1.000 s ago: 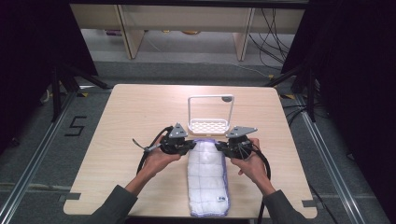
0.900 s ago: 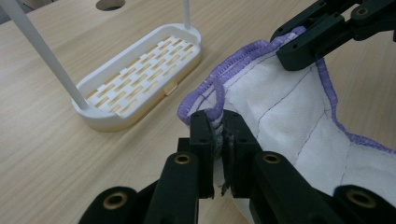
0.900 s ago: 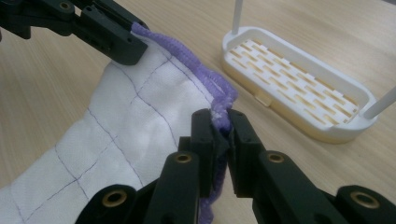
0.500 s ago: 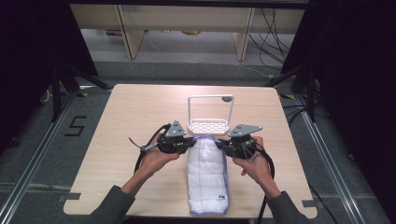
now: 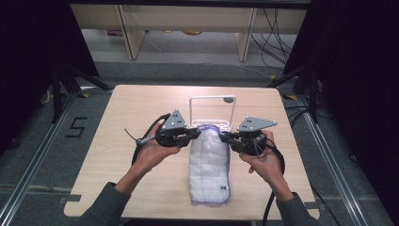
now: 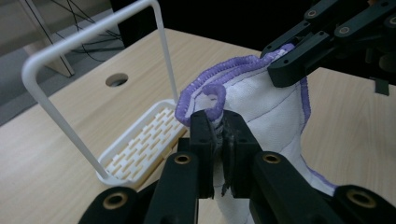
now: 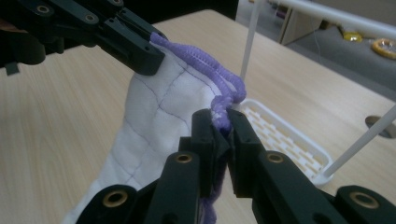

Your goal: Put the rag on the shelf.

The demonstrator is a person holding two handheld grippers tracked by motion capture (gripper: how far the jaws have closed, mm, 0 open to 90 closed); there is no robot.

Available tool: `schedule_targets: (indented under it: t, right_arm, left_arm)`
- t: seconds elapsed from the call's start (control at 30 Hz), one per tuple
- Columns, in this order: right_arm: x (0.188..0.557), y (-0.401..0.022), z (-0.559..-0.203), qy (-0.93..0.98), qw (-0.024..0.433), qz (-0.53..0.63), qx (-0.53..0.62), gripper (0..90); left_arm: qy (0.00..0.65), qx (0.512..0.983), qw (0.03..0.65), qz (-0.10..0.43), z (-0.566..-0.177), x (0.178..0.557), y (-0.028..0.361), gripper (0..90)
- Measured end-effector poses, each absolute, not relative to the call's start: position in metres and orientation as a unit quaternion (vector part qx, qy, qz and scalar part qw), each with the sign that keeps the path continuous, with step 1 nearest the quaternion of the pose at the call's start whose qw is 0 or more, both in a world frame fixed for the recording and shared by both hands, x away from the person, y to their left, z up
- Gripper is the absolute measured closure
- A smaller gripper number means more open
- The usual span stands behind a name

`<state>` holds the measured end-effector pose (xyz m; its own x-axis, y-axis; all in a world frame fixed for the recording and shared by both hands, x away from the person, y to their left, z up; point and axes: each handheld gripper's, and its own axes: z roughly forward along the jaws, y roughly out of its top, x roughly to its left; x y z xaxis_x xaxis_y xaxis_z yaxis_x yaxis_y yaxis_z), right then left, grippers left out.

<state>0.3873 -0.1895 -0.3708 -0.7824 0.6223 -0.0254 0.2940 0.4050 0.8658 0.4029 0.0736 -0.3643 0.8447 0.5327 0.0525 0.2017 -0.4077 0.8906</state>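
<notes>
Quilted white cloth with purple stitched edging, glossy white plastic rack, matt wooden table.

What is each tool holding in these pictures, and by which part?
Both hold the white cloth by its purple-edged far end: the left tool pinches one corner, the right tool the other.

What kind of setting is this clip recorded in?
Probably a lab recording station, not a home: a bare wooden table framed by black curtains, loose cables on the floor behind, and a "5" taped beside the table.
</notes>
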Motion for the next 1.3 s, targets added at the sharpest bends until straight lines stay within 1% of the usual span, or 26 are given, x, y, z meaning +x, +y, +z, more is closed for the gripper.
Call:
schedule_targets:
  t: [0.2,0.23,0.33,0.5,0.6,0.77,0.83,0.87,0.9,1.0,1.3]
  right_arm:
    - [0.389,-0.189,-0.342,0.808,0.200,0.480,0.276,83.3]
    - [0.390,-0.189,-0.339,0.808,0.198,0.482,0.275,83.3]
    - [0.399,-0.188,-0.322,0.804,0.212,0.487,0.265,83.3]
    - [0.406,-0.184,-0.306,0.803,0.226,0.486,0.260,83.4]
    - [0.416,-0.181,-0.294,0.796,0.238,0.489,0.268,83.4]
    - [0.428,-0.182,-0.287,0.789,0.244,0.493,0.272,83.4]
    - [0.434,-0.182,-0.285,0.788,0.243,0.494,0.276,83.4]
    - [0.436,-0.181,-0.284,0.786,0.233,0.494,0.289,83.4]
    - [0.439,-0.181,-0.284,0.786,0.239,0.494,0.285,83.4]
    - [0.450,-0.180,-0.281,0.785,0.233,0.494,0.292,83.4]
    - [0.470,-0.181,-0.270,0.778,0.243,0.493,0.305,83.5]
  left_arm:
    - [0.214,0.820,0.498,0.184,-0.333,0.406,0.072,83.2]
    - [0.214,0.819,0.499,0.184,-0.329,0.407,0.072,83.2]
    - [0.219,0.816,0.501,0.190,-0.315,0.414,0.073,83.3]
    - [0.218,0.816,0.496,0.204,-0.301,0.418,0.073,83.3]
    - [0.226,0.810,0.496,0.213,-0.289,0.430,0.075,83.3]
    - [0.245,0.805,0.497,0.211,-0.280,0.442,0.078,83.3]
    - [0.249,0.803,0.498,0.211,-0.278,0.449,0.079,83.3]
    - [0.253,0.803,0.496,0.213,-0.276,0.451,0.080,83.3]
    - [0.256,0.801,0.498,0.212,-0.276,0.454,0.081,83.3]
    - [0.265,0.796,0.501,0.213,-0.274,0.462,0.081,83.3]
    - [0.271,0.792,0.496,0.229,-0.260,0.481,0.074,83.4]
